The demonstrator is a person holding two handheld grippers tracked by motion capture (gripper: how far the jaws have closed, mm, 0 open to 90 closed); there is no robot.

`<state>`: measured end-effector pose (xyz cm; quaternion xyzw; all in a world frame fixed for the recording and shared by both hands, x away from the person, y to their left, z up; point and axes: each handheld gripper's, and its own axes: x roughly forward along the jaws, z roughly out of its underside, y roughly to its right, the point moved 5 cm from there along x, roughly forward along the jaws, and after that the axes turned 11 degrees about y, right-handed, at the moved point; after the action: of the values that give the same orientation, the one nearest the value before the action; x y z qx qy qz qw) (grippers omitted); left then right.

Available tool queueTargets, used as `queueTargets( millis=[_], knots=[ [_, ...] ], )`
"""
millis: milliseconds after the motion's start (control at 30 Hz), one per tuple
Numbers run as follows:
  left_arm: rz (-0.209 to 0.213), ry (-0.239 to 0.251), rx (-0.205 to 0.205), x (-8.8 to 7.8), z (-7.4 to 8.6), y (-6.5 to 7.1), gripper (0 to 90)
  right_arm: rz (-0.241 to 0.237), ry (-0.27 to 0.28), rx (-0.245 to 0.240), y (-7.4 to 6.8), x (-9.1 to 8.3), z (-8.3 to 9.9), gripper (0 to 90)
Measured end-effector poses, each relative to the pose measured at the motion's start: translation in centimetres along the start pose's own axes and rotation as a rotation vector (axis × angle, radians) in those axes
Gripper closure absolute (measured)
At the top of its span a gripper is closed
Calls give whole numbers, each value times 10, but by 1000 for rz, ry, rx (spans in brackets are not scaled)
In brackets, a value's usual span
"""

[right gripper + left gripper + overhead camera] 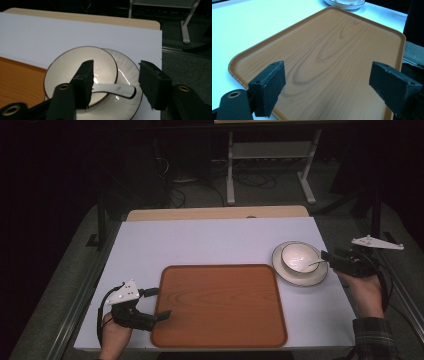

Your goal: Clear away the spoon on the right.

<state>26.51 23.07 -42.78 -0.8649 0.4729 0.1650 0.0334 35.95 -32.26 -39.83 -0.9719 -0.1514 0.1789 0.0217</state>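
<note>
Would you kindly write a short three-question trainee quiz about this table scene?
1. True or false: the bowl stands on the plate.
2. What rests in the bowl? A) fork B) spoon C) knife
3. Which gripper hovers at the tray?

Key:
1. True.
2. B; its handle lies between the open jaws of the right gripper, with a gap on the right pad's side.
3. The left gripper, jaws open, nothing held.

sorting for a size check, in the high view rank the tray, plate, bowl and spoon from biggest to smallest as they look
1. tray, by far the largest
2. plate, under the bowl
3. bowl, standing on the plate
4. spoon, a thin handle jutting over the bowl's rim
</note>
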Motion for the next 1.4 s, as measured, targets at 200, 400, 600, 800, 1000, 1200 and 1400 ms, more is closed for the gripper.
queueTargets(
  millis=[200, 400, 600, 800, 1000, 1200, 1400],
  knots=[
    [1, -1, 1, 0, 0, 0, 133, 42, -3, 58, 4, 2, 15, 365],
    [4, -4, 4, 0, 0, 0, 133, 53, -12, 83, 10, 10, 29, 337],
    [6, -4, 1, 1, 0, 1, 133, 33, -23, 94, 13, 17, 35, 333],
    [7, -5, 5, 1, 0, 1, 133, -12, -36, 109, 6, 29, 39, 346],
    [6, -7, 5, 1, 1, 1, 133, -22, -43, 141, 6, 34, 41, 409],
    [5, -7, 6, 1, 0, 1, 133, -33, -42, 149, 4, 34, 41, 482],
    [5, -6, 5, 1, 0, 1, 133, -48, 0, 153, 3, 30, 35, 577]
  ],
)
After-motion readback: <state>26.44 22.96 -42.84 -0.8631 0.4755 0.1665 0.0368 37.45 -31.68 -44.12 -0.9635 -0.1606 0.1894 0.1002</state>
